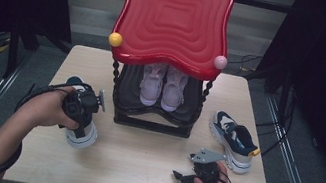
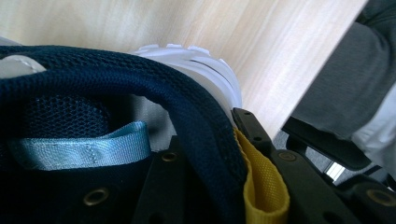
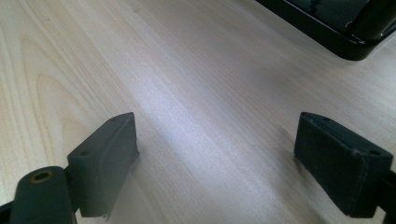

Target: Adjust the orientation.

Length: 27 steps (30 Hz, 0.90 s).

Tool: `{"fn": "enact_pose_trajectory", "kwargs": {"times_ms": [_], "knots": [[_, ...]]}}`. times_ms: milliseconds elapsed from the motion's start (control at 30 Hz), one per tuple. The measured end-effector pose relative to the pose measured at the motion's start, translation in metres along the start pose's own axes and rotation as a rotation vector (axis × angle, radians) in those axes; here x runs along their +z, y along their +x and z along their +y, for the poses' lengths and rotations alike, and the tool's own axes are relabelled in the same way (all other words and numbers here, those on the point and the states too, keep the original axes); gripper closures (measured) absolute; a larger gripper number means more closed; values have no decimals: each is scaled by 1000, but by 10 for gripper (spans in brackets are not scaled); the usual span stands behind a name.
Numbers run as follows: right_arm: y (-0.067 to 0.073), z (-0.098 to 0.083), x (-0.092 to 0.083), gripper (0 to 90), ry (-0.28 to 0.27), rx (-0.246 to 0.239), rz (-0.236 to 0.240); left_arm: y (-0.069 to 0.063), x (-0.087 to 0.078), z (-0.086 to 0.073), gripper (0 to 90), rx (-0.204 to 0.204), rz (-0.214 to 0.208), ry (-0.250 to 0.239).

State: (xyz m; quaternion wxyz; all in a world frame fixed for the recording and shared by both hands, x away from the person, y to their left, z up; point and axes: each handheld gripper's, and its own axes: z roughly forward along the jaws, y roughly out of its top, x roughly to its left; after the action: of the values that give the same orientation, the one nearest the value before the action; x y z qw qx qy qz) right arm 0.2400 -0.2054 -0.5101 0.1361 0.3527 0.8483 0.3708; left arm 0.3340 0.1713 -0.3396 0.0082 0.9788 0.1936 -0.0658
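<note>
My left gripper (image 1: 80,113) points down into a navy and white sneaker (image 1: 82,136) at the table's left, with a hand around its body. In the left gripper view its black jaws (image 2: 219,179) are shut on the sneaker's navy mesh collar (image 2: 93,70), between a light blue tongue loop (image 2: 84,149) and a yellow heel tab (image 2: 261,186). The white sole (image 2: 201,60) hangs over the wood. My right gripper (image 1: 180,178) lies low near the front edge, jaws wide apart (image 3: 215,154) with bare table between them. The matching sneaker (image 1: 233,140) rests at the right.
A shoe rack stands at the back centre of the wooden table (image 1: 136,173): a red wavy top (image 1: 174,17) over a black lower shelf (image 1: 125,92) that holds a pair of pale pink shoes (image 1: 163,86). Its black base (image 3: 327,32) lies ahead of the right gripper.
</note>
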Motion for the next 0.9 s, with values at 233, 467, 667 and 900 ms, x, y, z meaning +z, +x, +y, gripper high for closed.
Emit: {"fn": "enact_pose_trajectory", "kwargs": {"times_ms": [233,467,667,900], "knots": [[0,0,0,131,1,0,1,-6,-38,-1,751,3,32,-9],[0,0,0,131,2,-1,1,-13,-74,-4,750,23,65,-10],[0,0,0,131,2,0,1,-19,-103,-2,750,38,107,-30],[0,0,0,131,2,0,0,-27,-137,1,748,63,144,-39]]}}
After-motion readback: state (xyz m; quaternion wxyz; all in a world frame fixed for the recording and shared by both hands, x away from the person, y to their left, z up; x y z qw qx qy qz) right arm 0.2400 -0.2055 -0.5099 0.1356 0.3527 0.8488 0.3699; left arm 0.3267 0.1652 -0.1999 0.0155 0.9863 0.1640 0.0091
